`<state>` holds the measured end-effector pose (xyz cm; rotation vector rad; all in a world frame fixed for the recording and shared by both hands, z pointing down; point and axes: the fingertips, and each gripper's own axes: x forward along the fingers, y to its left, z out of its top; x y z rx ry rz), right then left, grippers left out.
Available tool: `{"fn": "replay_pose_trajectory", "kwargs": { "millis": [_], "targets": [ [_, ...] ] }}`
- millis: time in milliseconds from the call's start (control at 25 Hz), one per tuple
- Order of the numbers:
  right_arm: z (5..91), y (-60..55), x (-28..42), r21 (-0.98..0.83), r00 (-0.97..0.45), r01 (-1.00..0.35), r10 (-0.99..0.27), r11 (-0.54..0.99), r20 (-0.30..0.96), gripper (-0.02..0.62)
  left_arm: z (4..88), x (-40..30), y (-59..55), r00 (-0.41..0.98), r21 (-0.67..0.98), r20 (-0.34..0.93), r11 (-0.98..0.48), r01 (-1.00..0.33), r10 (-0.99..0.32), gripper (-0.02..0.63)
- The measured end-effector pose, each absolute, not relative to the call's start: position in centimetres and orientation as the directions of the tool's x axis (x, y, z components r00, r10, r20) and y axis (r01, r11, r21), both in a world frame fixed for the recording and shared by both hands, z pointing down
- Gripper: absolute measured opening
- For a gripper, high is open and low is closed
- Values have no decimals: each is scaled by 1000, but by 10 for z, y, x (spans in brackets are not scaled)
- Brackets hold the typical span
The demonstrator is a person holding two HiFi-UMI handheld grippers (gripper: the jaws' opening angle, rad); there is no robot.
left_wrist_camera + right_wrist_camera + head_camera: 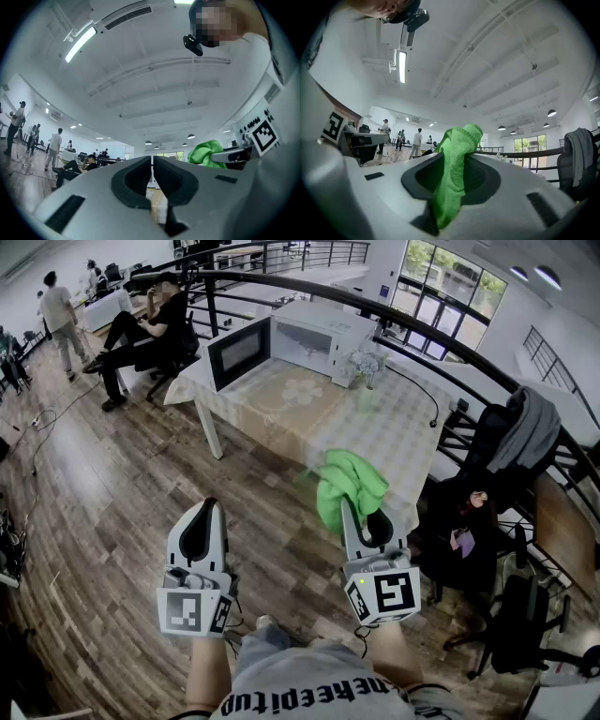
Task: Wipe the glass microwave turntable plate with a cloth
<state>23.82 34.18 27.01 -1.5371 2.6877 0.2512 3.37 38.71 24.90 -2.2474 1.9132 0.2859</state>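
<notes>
My right gripper is shut on a bright green cloth, which bunches up above its tips; in the right gripper view the cloth is pinched between the dark pads. My left gripper is shut and holds nothing, its jaws meeting with only a thin slit. Both are held low over the wooden floor, short of the table. A white microwave stands at the table's far end with its door swung open. In front of it lies a faint clear round plate.
A small vase of flowers stands beside the microwave, and a dark cable runs along the table. Black office chairs, one with a grey jacket, stand to the right by a railing. People sit and stand at the far left.
</notes>
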Motion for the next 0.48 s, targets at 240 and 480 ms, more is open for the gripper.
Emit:
{"fn": "replay_pose_trajectory", "kwargs": {
  "millis": [240,480],
  "targets": [
    [270,347,232,118,-504,-863,-857,492,-112,92,248,27,392,161,-9,-261,-165,-986,-952,15],
    [269,343,225,125,-494,-868,-862,481,-110,92,246,21,384,179,-9,-269,-183,-983,-946,15]
  ]
}}
